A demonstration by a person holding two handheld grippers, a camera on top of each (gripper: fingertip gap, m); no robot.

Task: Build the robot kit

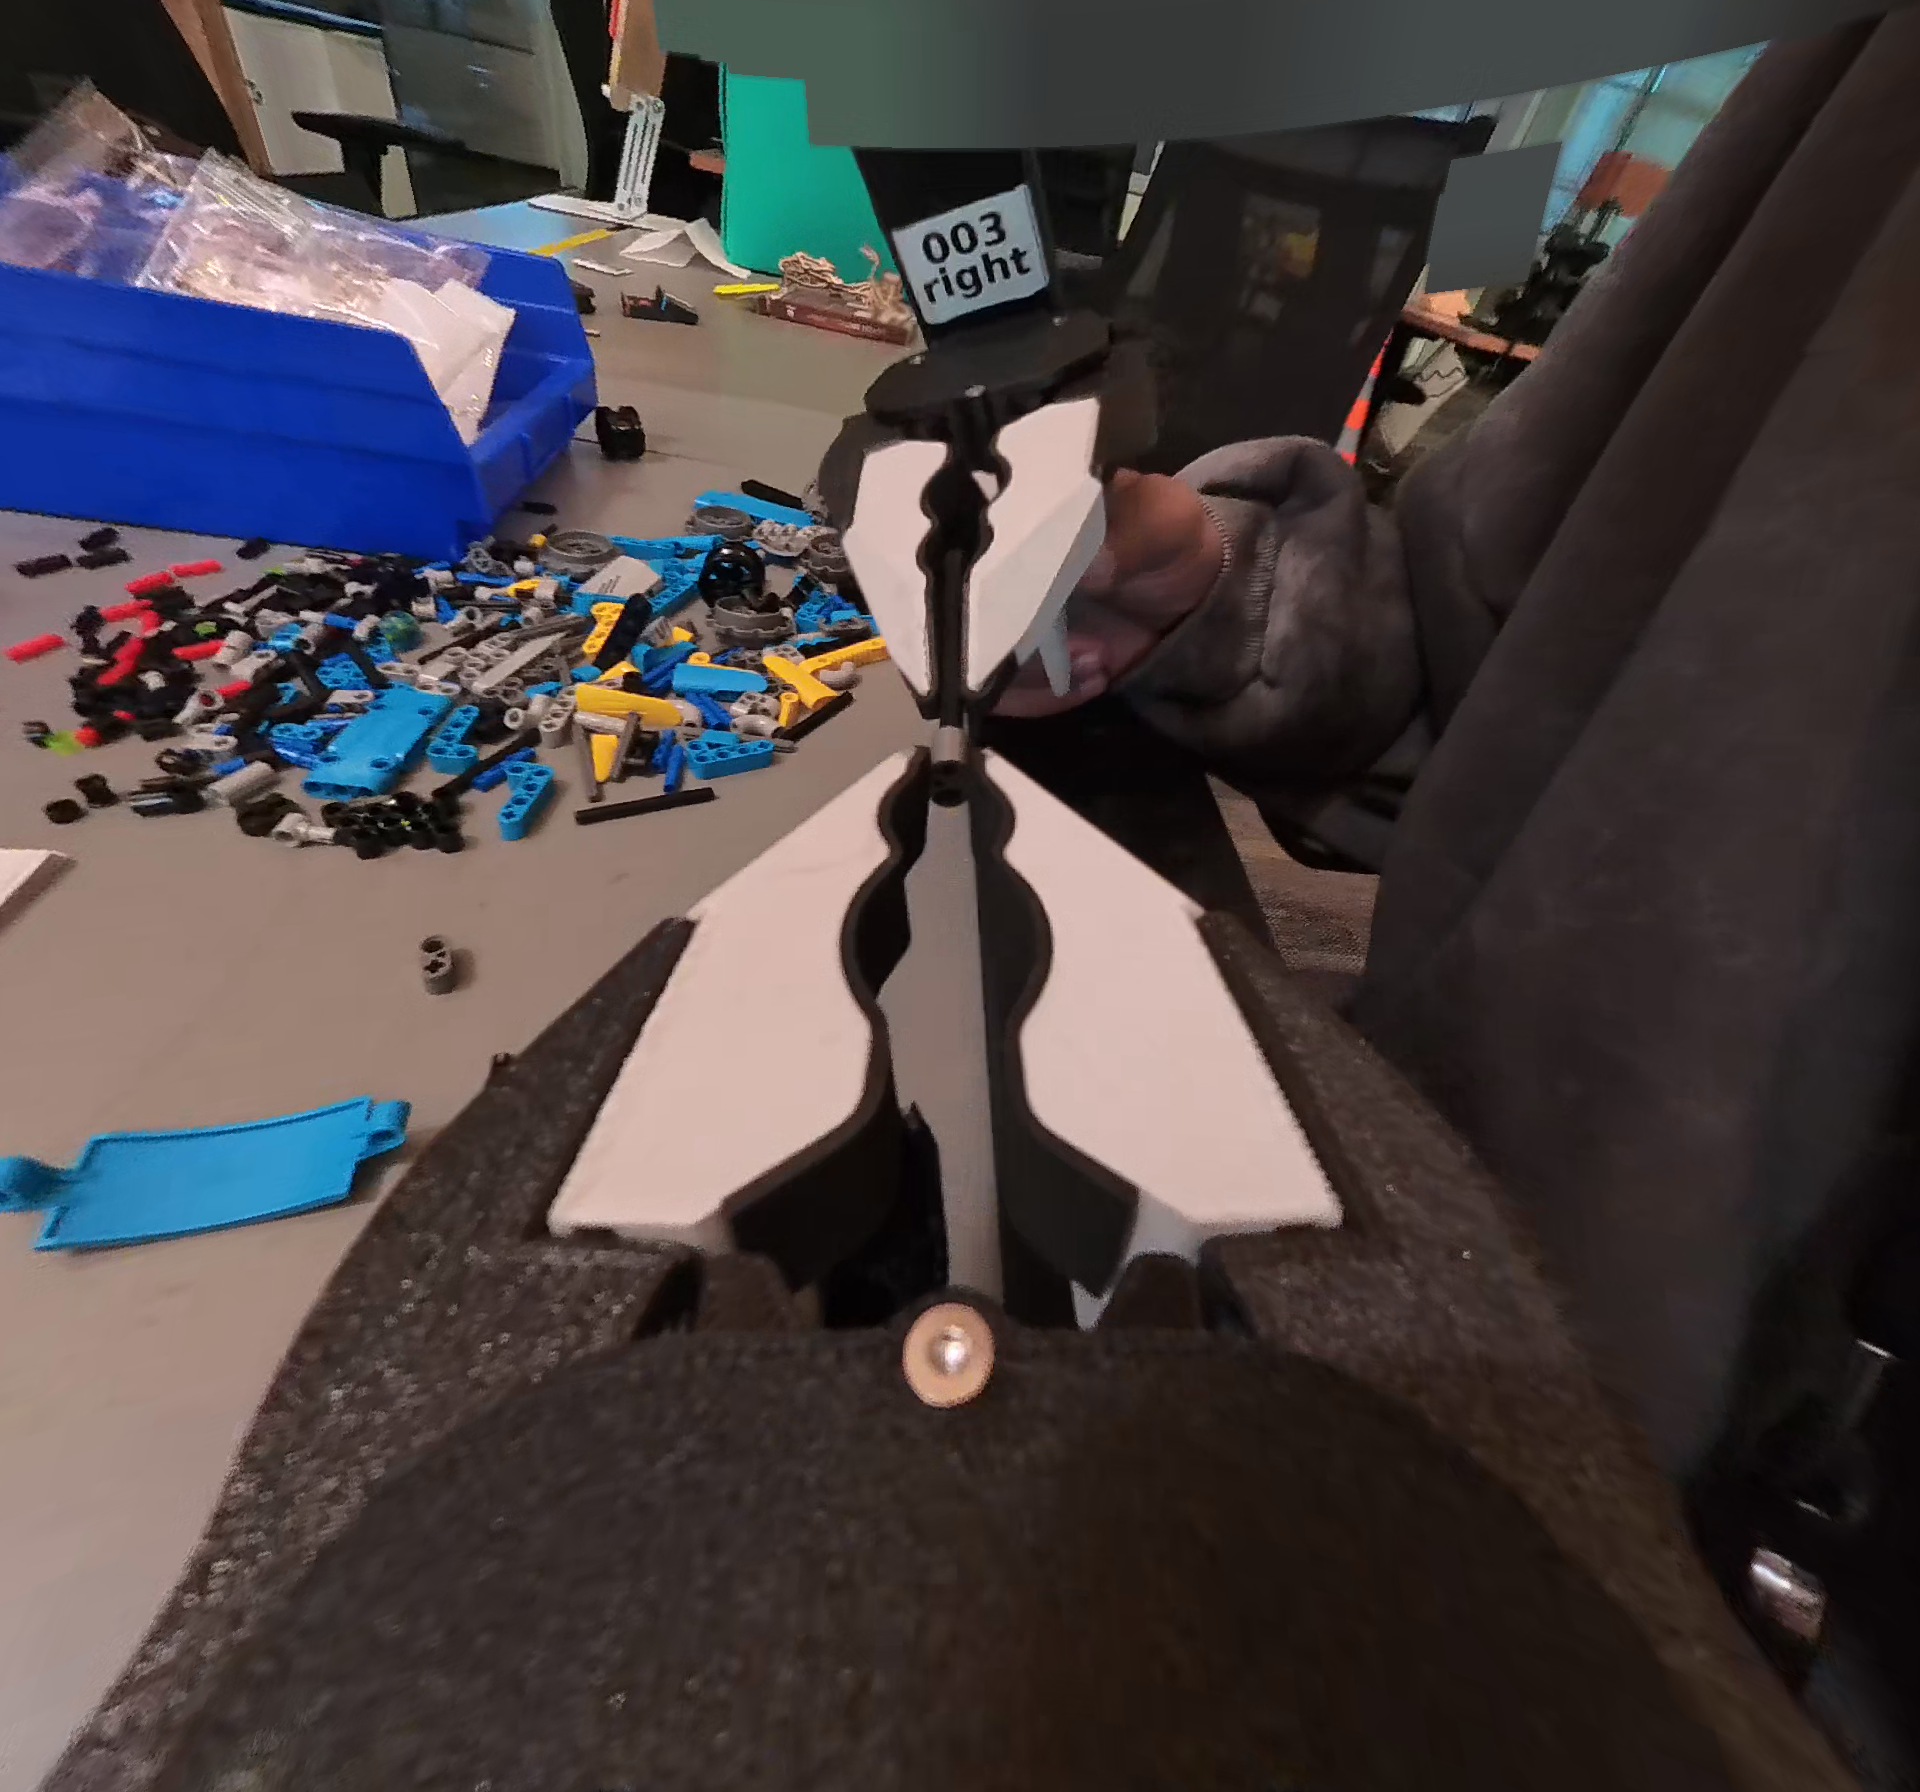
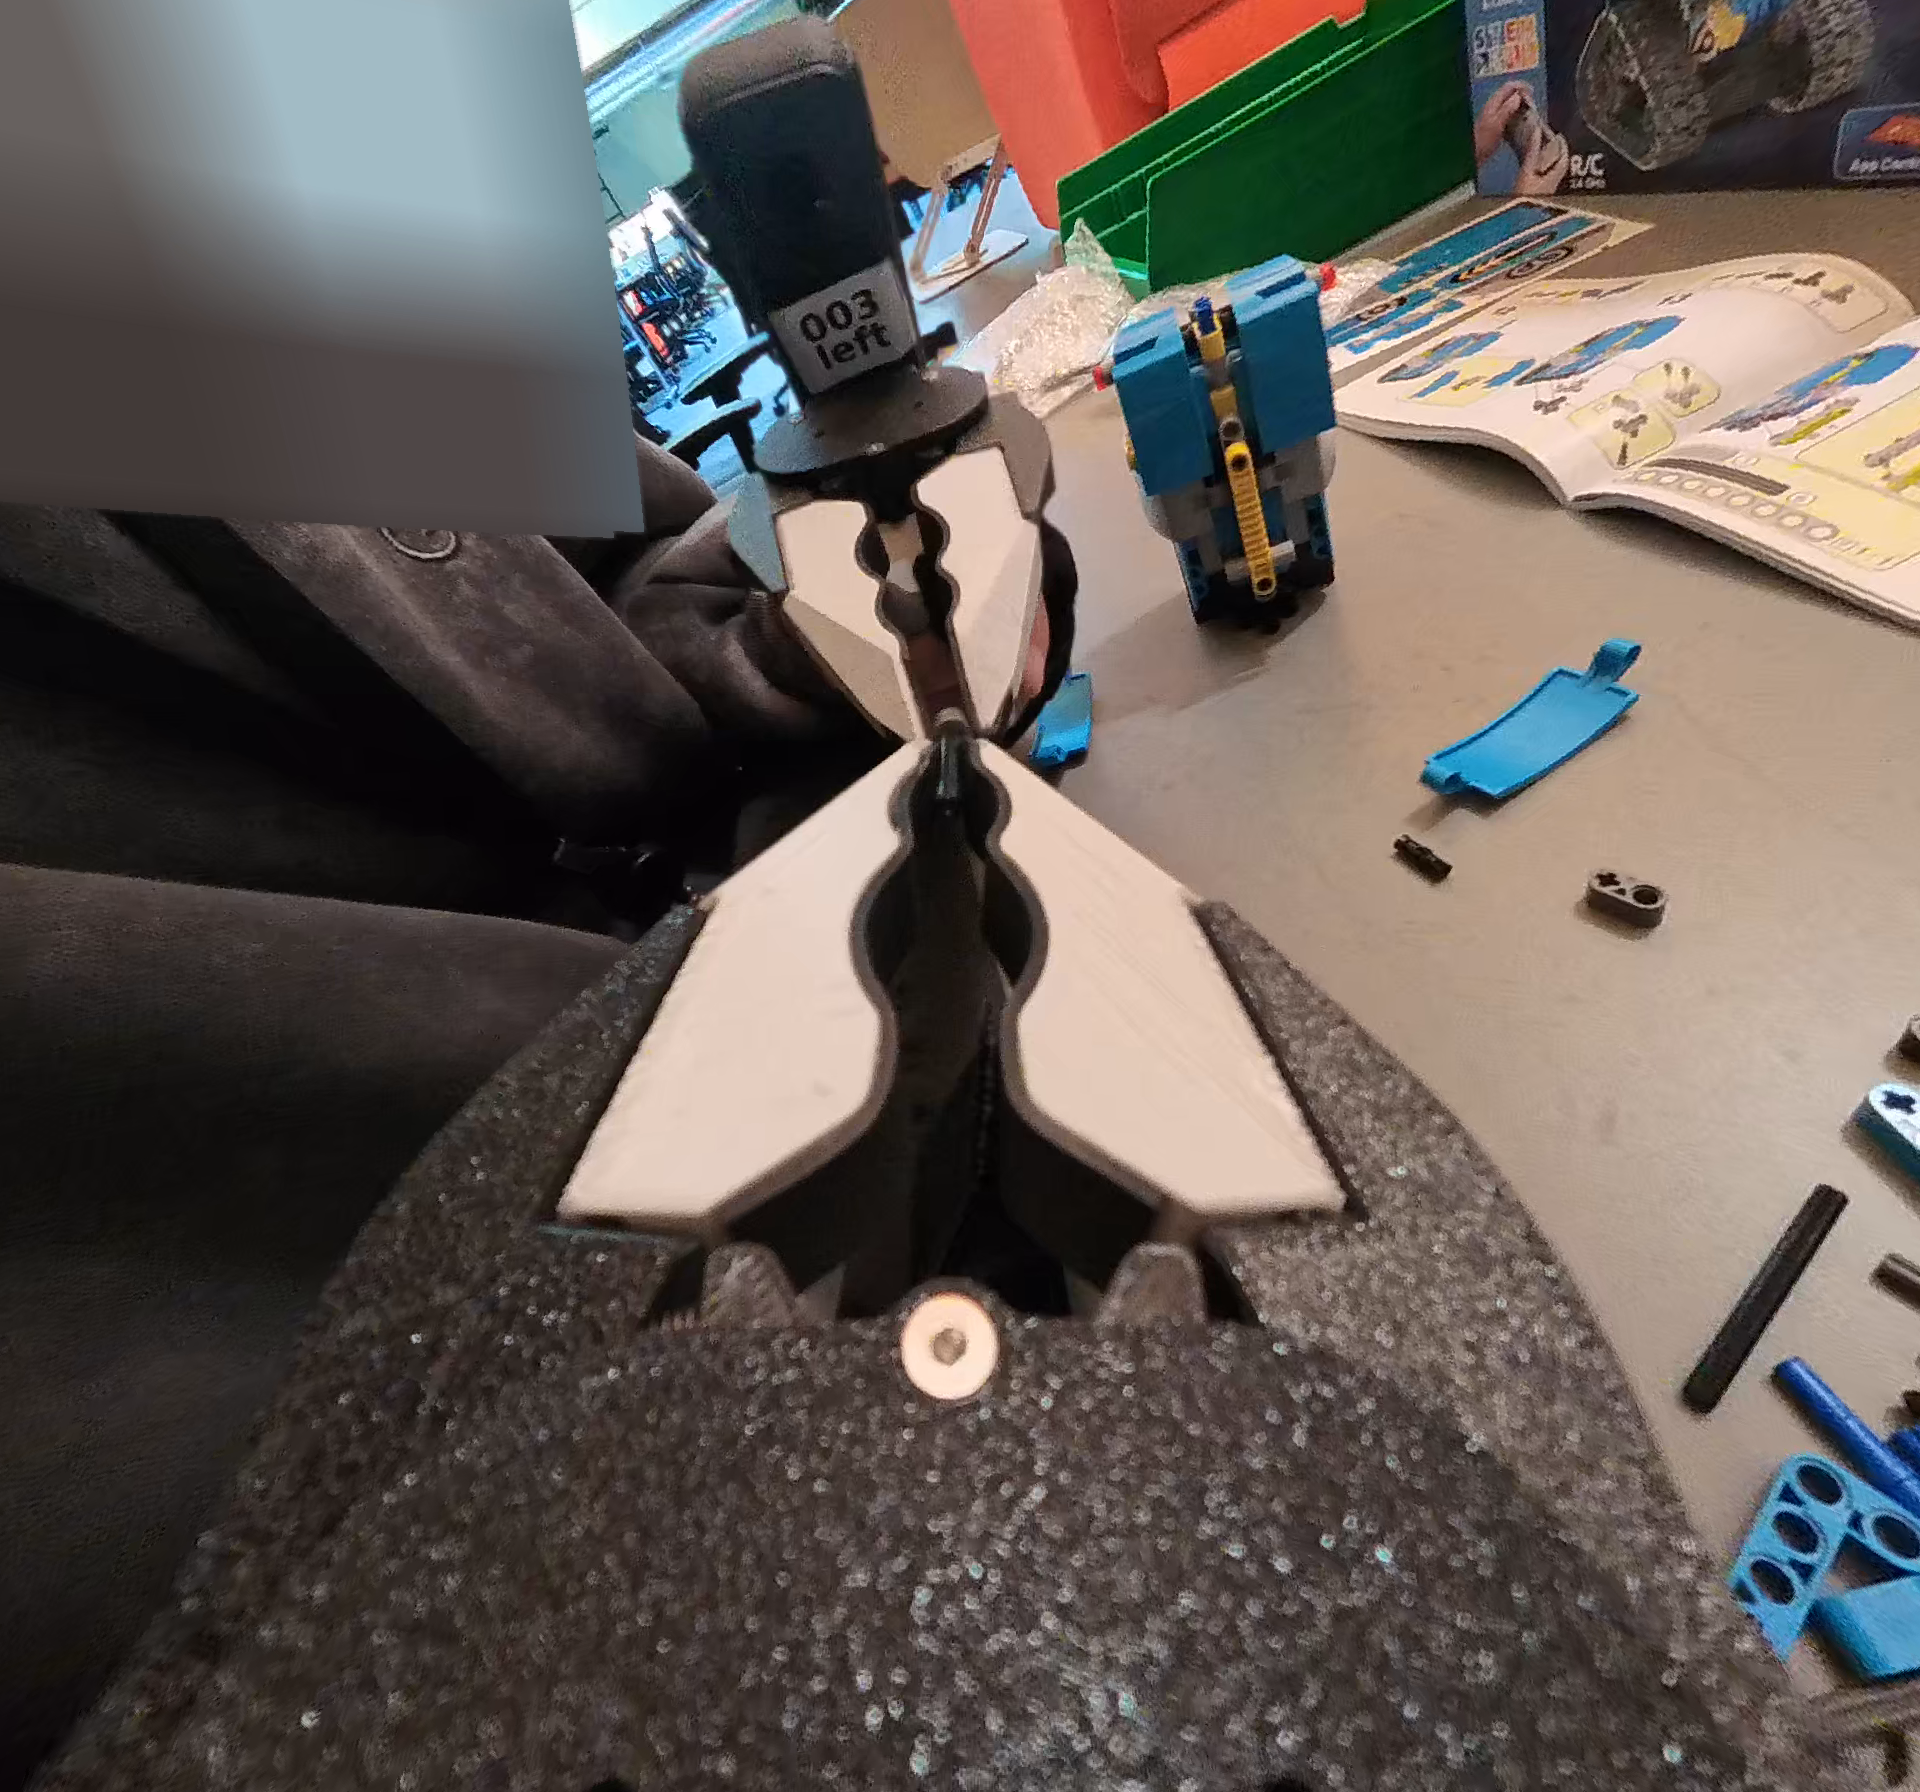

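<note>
Left gripper (image 1: 948,768): white fingers drawn together, clamped on a small grey connector piece (image 1: 944,743) at the tips, held in the air at the near table edge. It appears again, farther off, in the right wrist view (image 2: 940,716).

Right gripper (image 2: 951,755): fingers likewise closed, pinching a thin black axle (image 2: 948,774) whose end meets the grey connector piece (image 2: 948,709). The two grippers point tip to tip, the parts touching between them. In the left wrist view the right gripper (image 1: 951,703) stands upright beyond the left one, a hand (image 1: 1127,604) in a grey sleeve behind it.

Grey table (image 1: 260,994):
- Pile of loose building pieces (image 1: 468,672), blue, black, yellow, grey and red, far left of the grippers.
- Blue bin (image 1: 260,412) behind the pile, holding clear plastic bags (image 1: 291,236).
- Curved blue panel (image 1: 208,1176), near left; a single grey connector (image 1: 442,965) lies apart from the pile.
- Part-built blue model (image 2: 1226,454), upright, right of the left gripper in the right wrist view.
- Open instruction booklet (image 2: 1683,412), far right.
- Second curved blue panel (image 2: 1532,729), a dark two-hole piece (image 2: 1626,899) and a black rod (image 2: 1766,1295) near the right edge.
- Product box (image 2: 1683,28) and green bin (image 2: 1268,173) at the far side.
</note>
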